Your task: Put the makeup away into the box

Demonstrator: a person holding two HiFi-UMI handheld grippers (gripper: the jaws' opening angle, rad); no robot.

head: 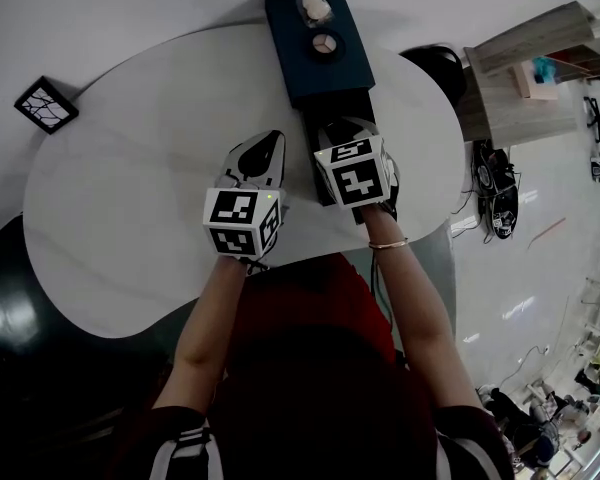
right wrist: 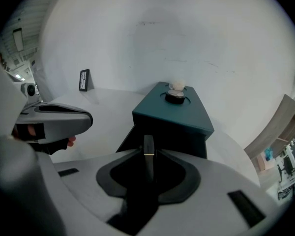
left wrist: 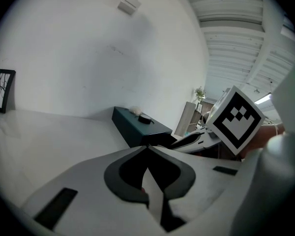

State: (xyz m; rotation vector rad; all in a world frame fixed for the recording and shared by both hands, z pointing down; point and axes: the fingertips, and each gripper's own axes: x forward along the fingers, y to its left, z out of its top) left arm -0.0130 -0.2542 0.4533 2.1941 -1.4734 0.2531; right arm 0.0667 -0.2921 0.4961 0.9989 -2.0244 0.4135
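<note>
A dark teal box (head: 330,73) stands at the table's far side with its drawer (head: 325,118) pulled out toward me. On its lid lie a round compact (head: 327,44) and a pale puff (head: 315,8). My right gripper (head: 345,128) hovers over the drawer, shut on a slim black makeup stick (right wrist: 148,156) with a gold band. In the right gripper view the box (right wrist: 177,114) is just ahead of the jaws. My left gripper (head: 273,138) waits beside the drawer's left; its tips (left wrist: 147,148) meet, and I see nothing clearly held.
A small black-framed card (head: 46,105) lies at the table's far left. Right of the table stand a wooden shelf (head: 525,78) and shoes (head: 500,198) on the floor. A white wall (right wrist: 152,38) rises behind the box.
</note>
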